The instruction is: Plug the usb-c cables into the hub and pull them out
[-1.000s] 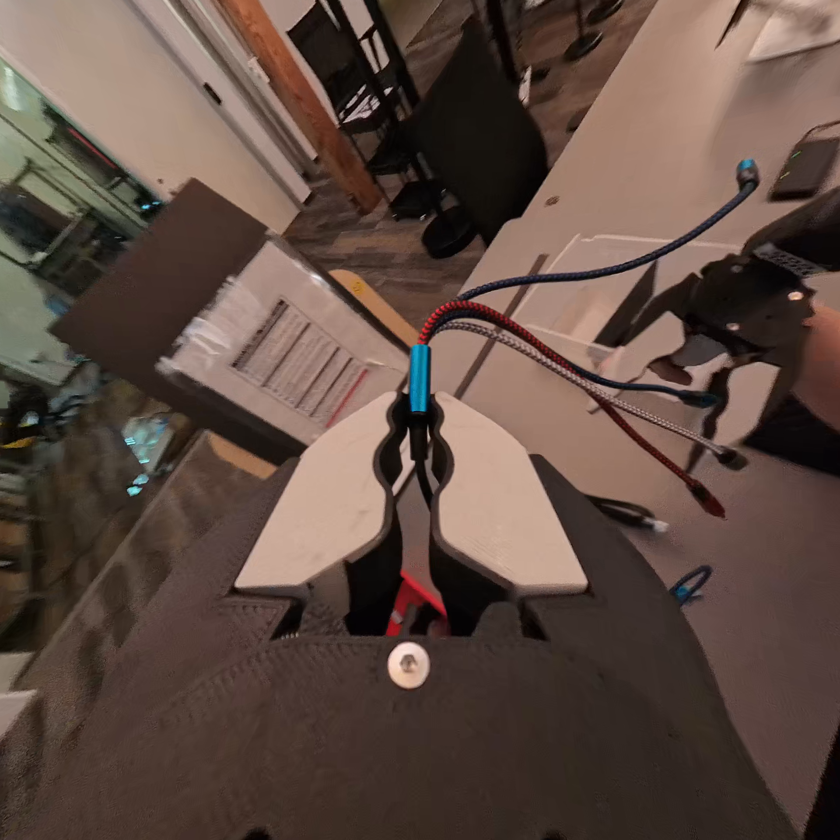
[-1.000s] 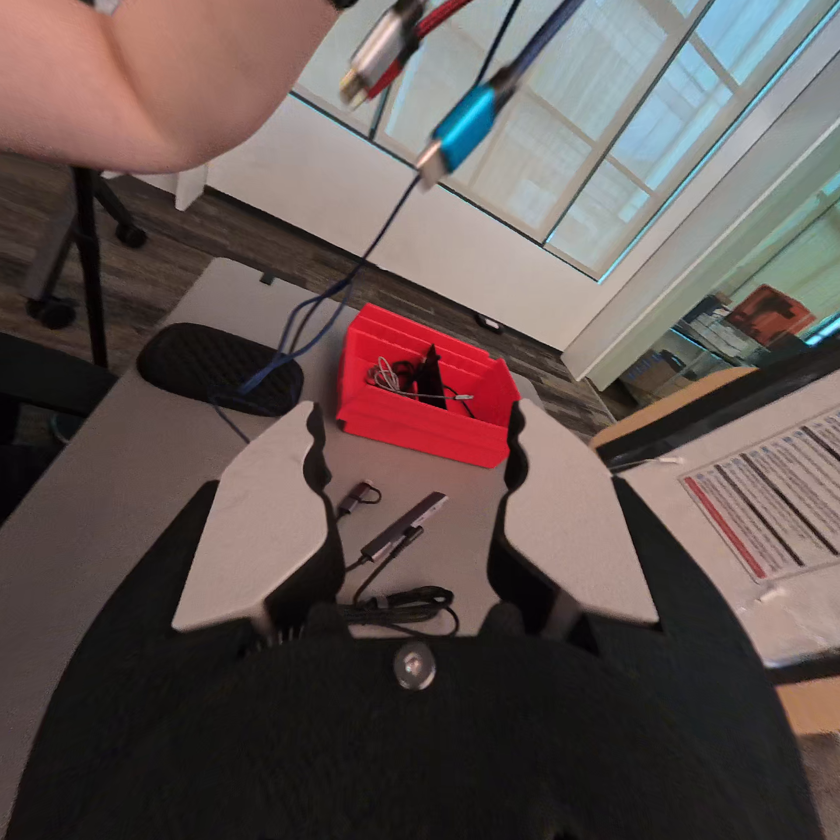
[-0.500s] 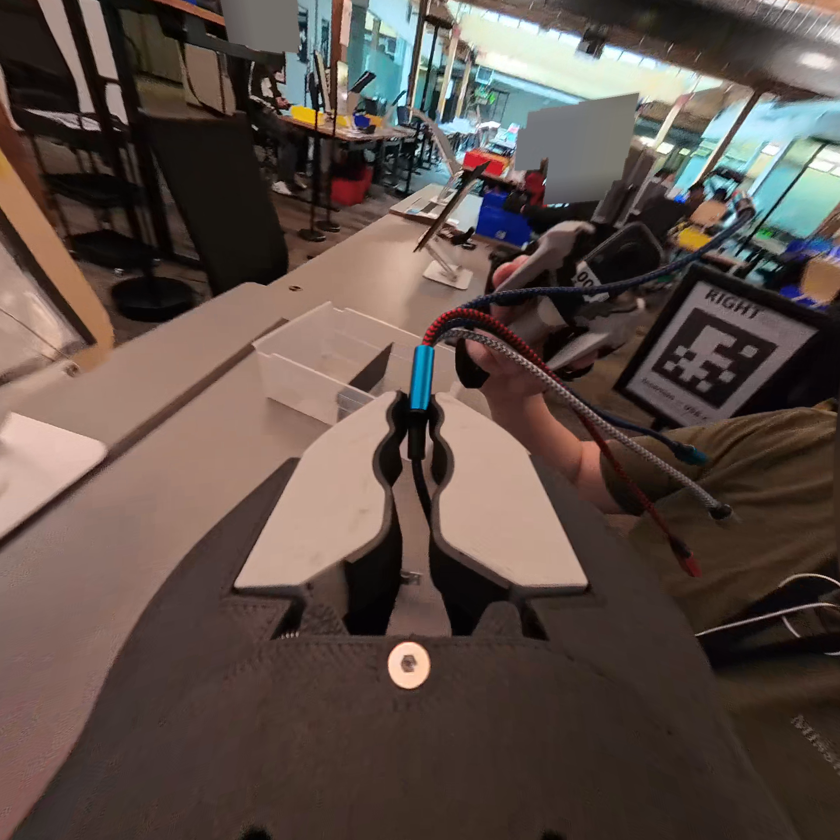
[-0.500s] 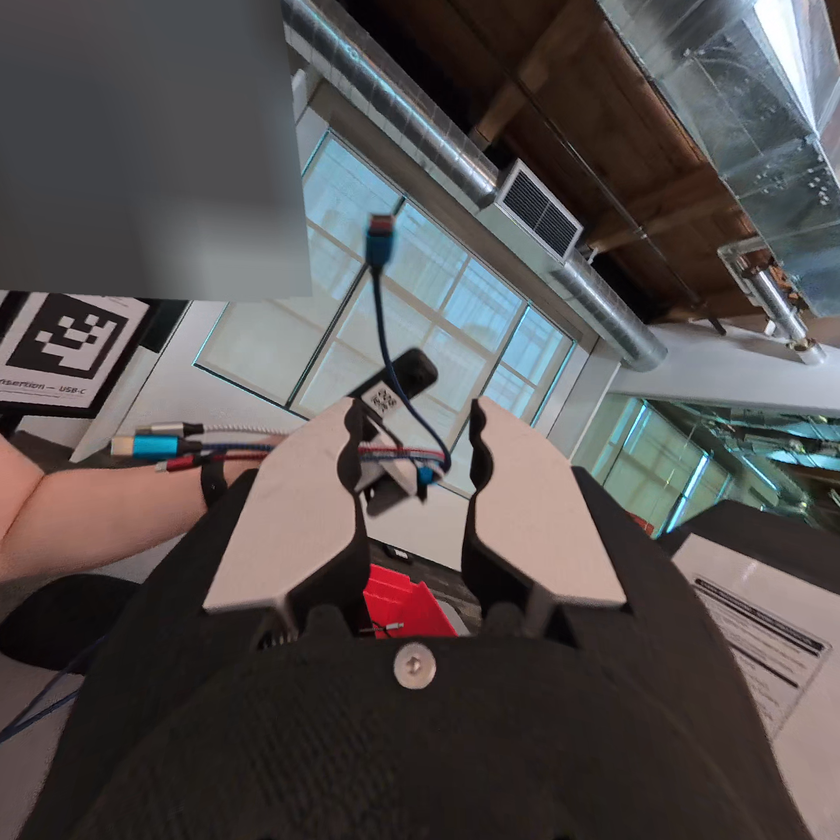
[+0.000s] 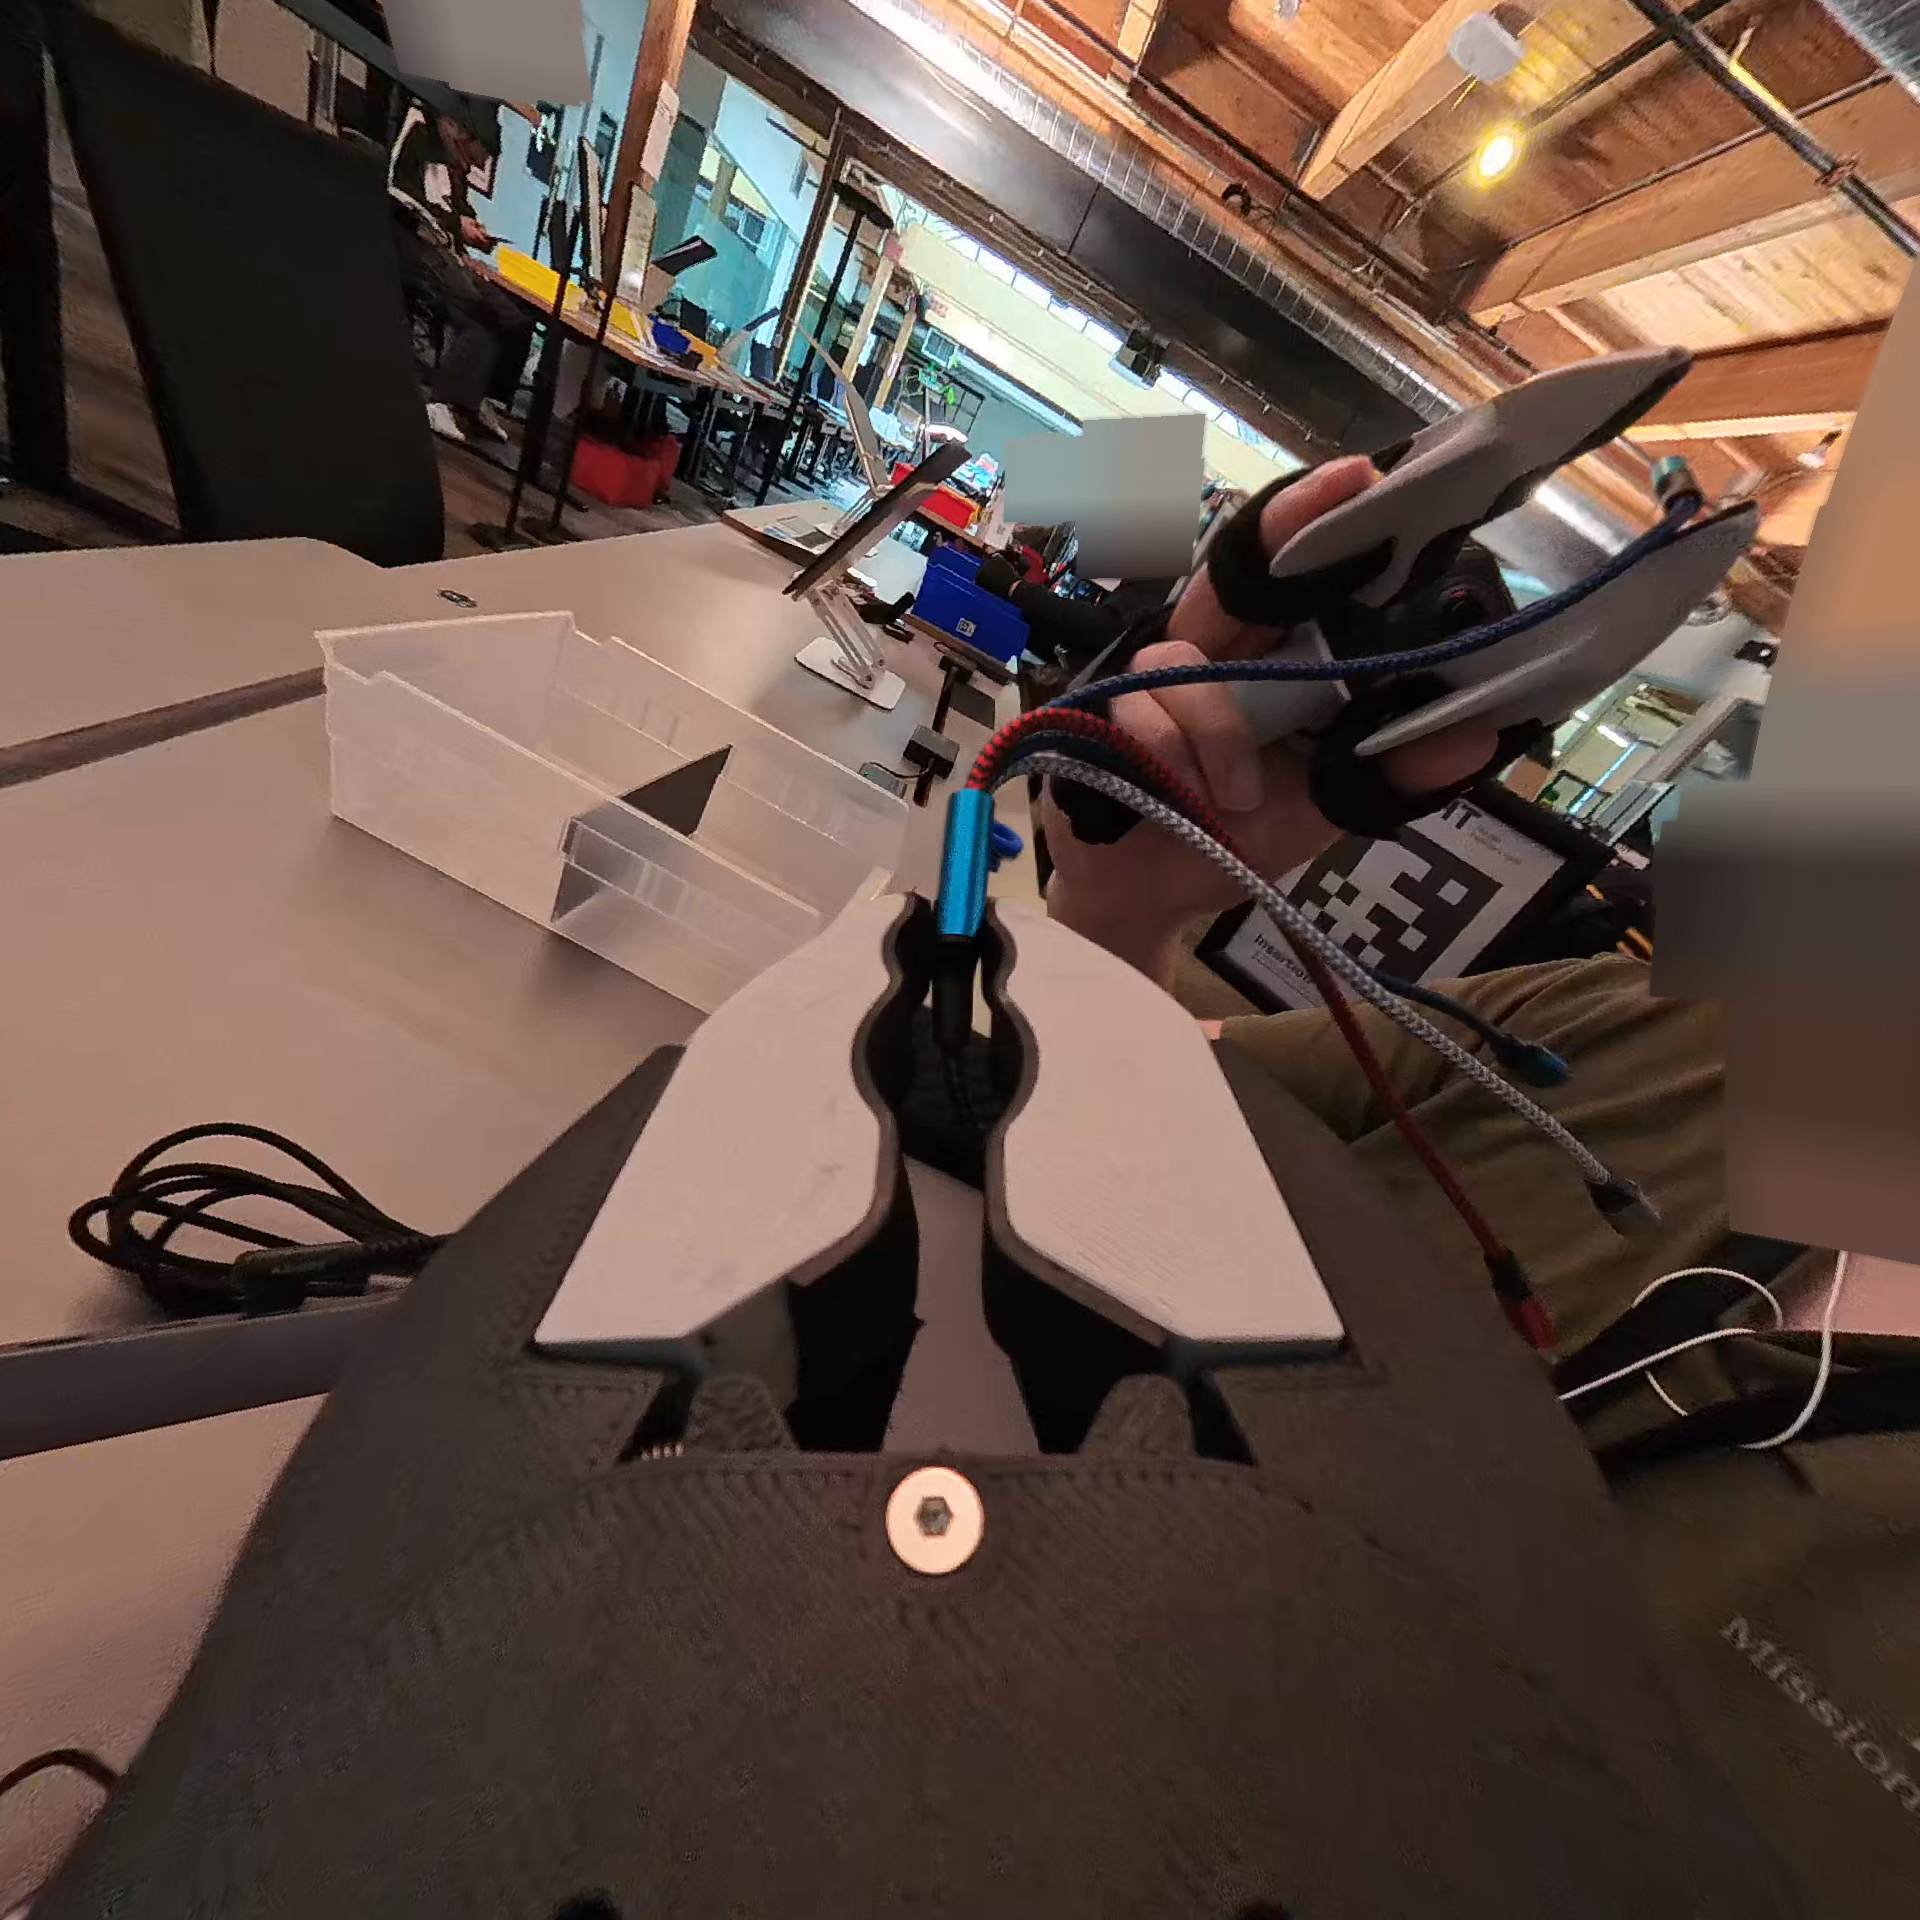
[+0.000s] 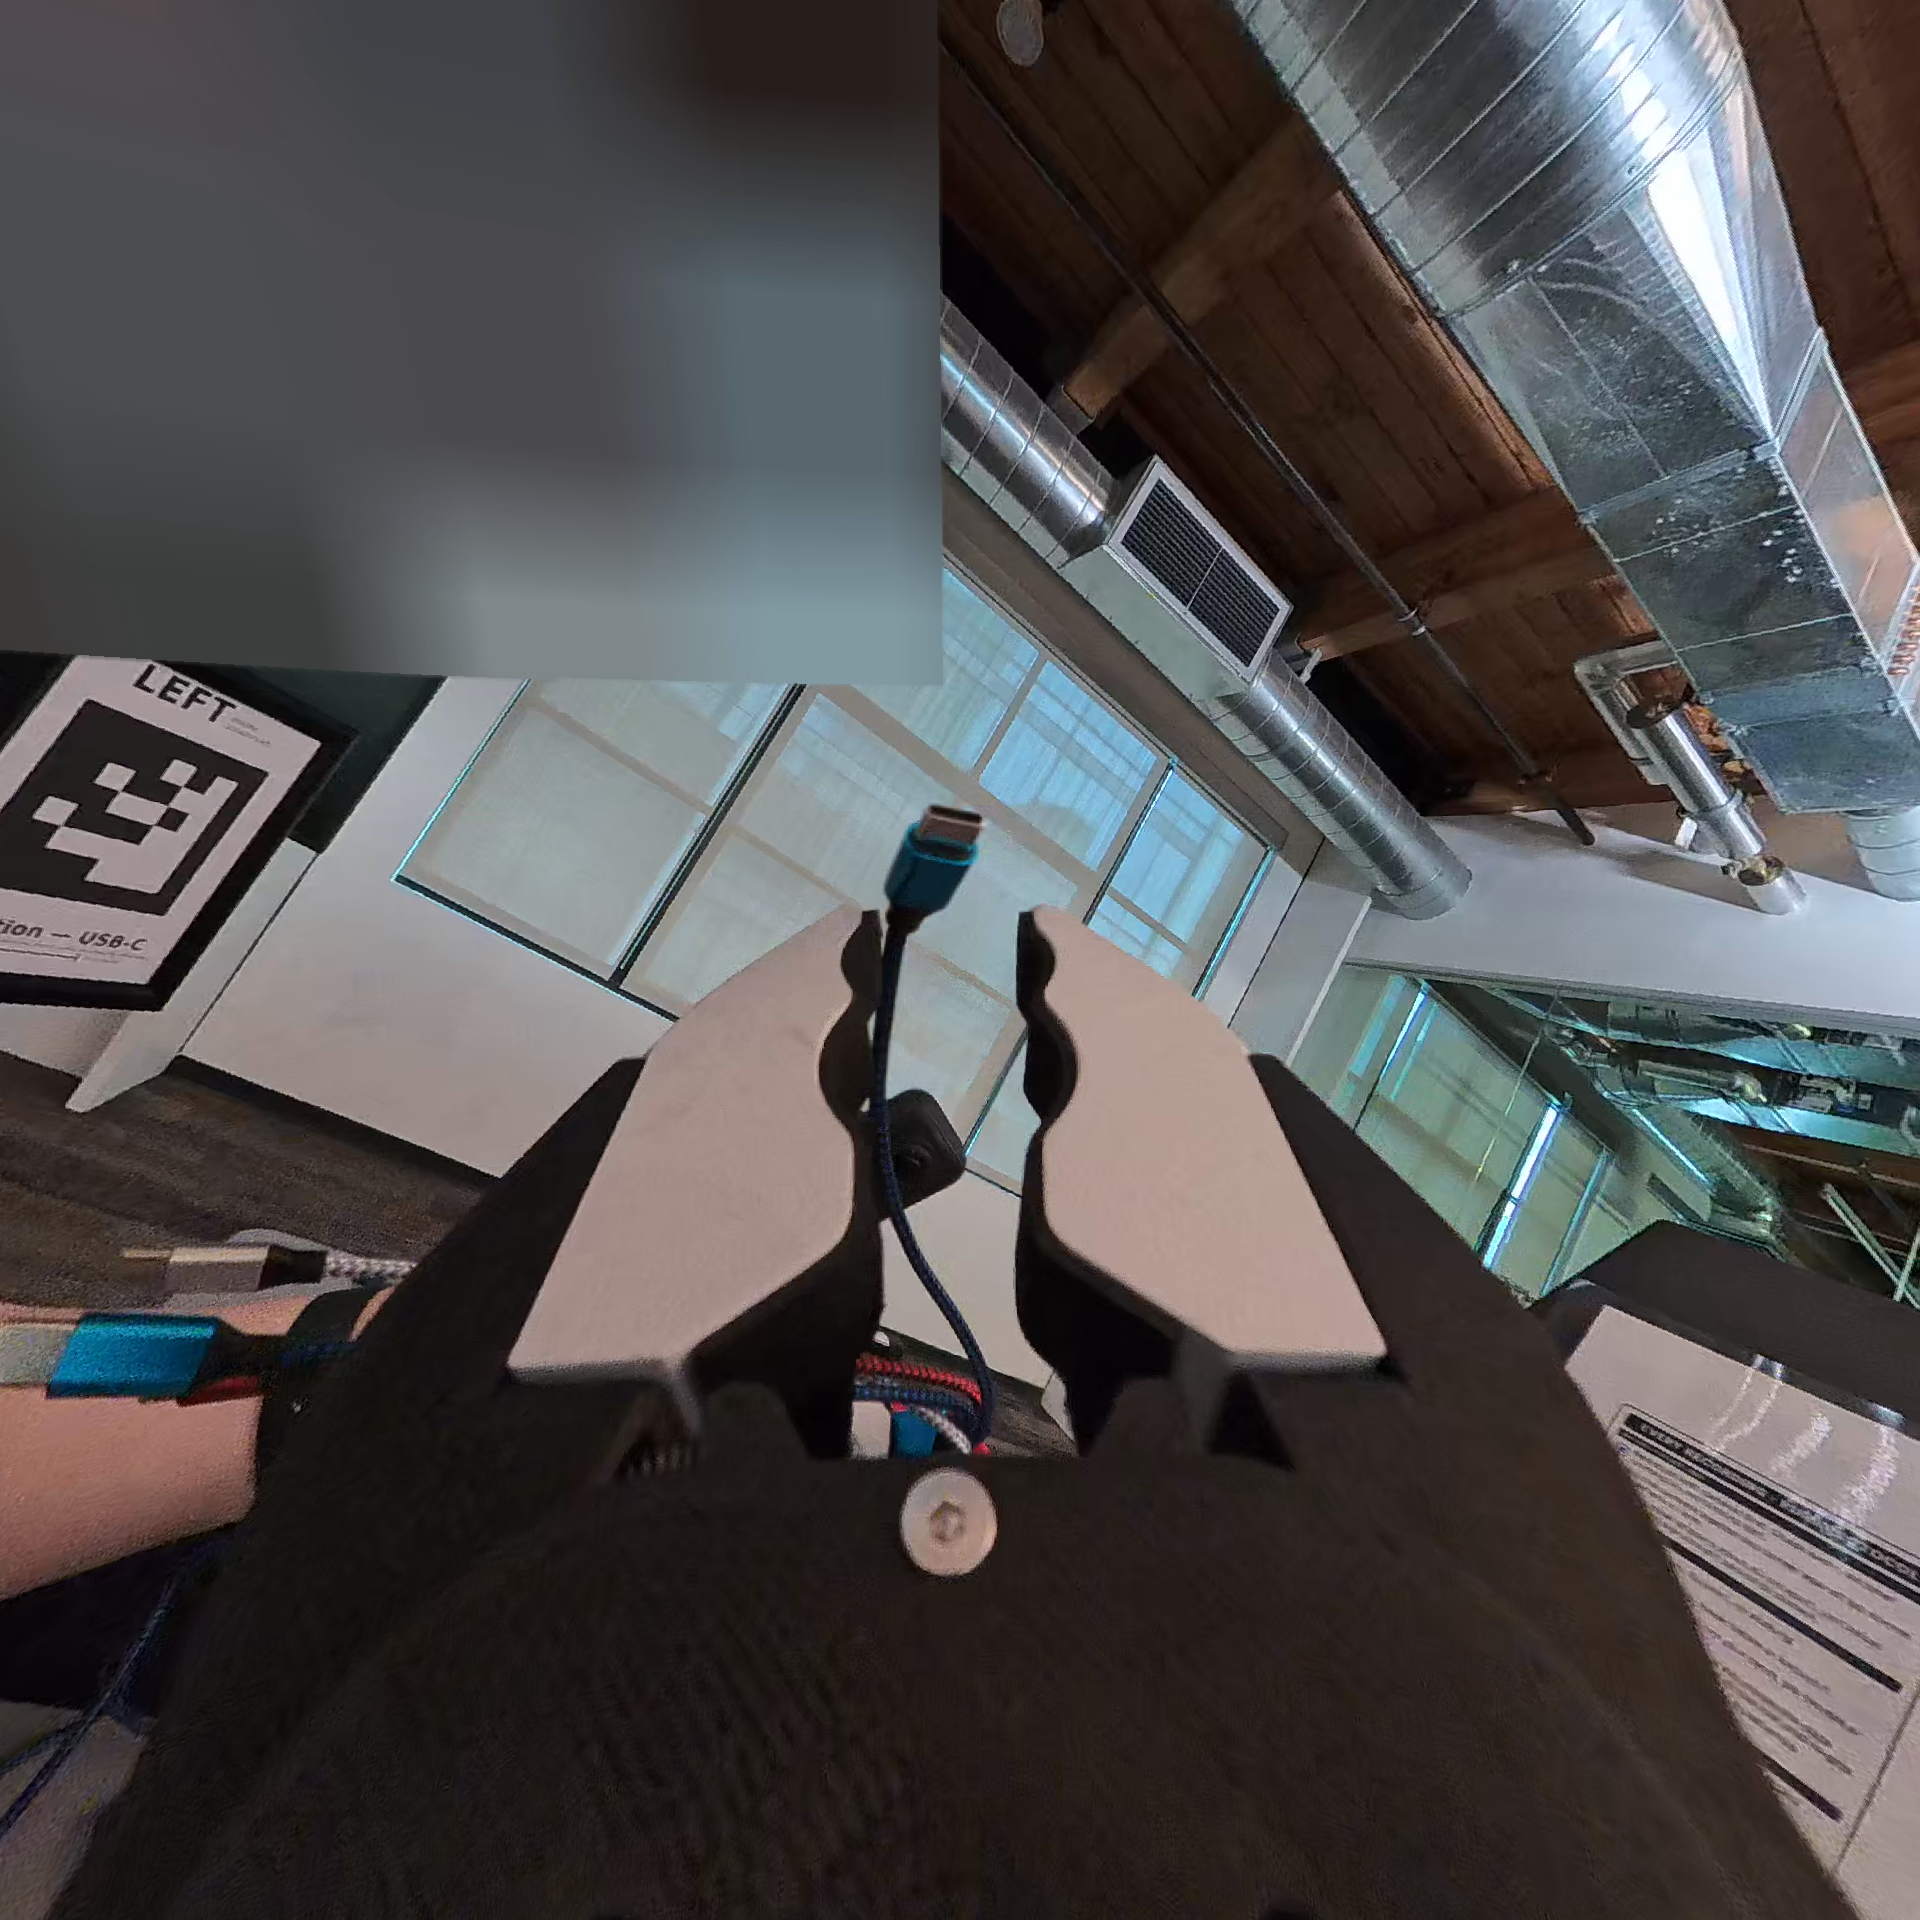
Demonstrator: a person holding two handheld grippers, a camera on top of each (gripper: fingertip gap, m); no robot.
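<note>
My left gripper [image 5: 951, 914] is shut on the blue metal sleeve [image 5: 964, 862] of a multi-head braided cable. Red [image 5: 1403, 1122], grey [image 5: 1351, 977] and dark blue leads fan out of the sleeve to the right. The dark blue lead [image 5: 1455, 644] runs up between the fingers of my right gripper [image 5: 1714, 436], held high at the upper right. In the right wrist view, my right gripper [image 6: 943, 925] is open with a narrow gap. The lead [image 6: 883, 1049] lies along its left finger. Its blue USB-C plug [image 6: 932, 857] sticks out past the tips. No hub is in view.
A clear plastic bin [image 5: 468, 727] stands on the grey table [image 5: 260, 987] ahead of the left gripper. A coiled black cable [image 5: 208, 1216] lies at the table's near edge. A black-and-white marker board [image 5: 1382, 904] stands behind the leads. A person's green-sleeved torso fills the right. Some 15 cm of space lies between my two pairs of fingers.
Both grippers have tilted up away from the table. The right gripper has come around the dark blue lead and its jaws have narrowed. The left gripper has stayed shut on the sleeve.
</note>
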